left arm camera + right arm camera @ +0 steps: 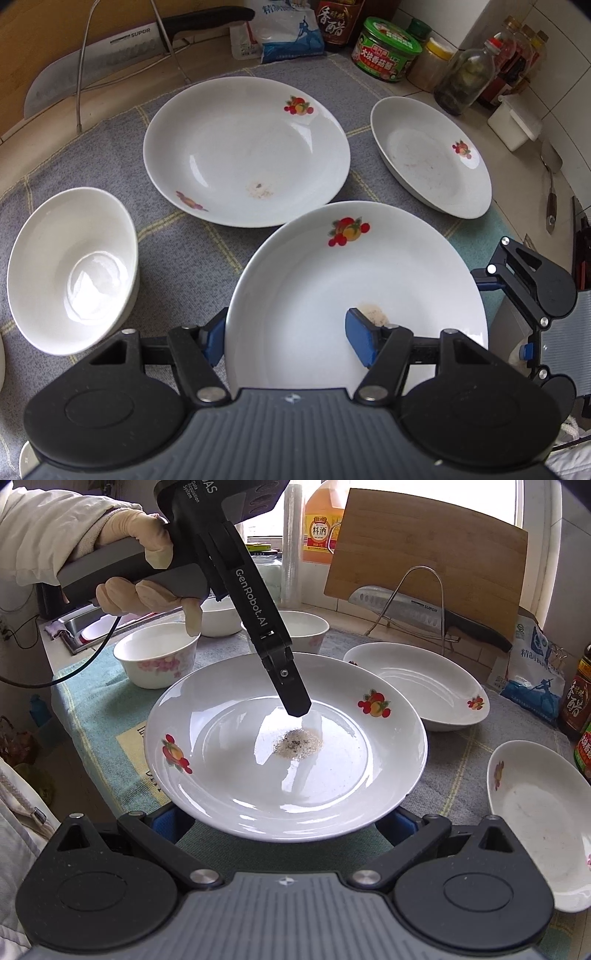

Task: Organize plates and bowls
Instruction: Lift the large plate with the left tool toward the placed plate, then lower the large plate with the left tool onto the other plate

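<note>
left gripper (286, 341) has its jaws wide apart straddling the rim of the plate (369, 280), not pinching it; right gripper (284, 823) jaws look open too, tips hidden under the near rim. Glazed rim could slip and clip the plate beyond (243, 147)

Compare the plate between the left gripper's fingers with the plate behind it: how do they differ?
The near plate has the left gripper astride its rim; the far plate lies untouched on the cloth. The near plate's brown stain is denser, the far plate's fainter. Both are white with fruit prints.
</note>
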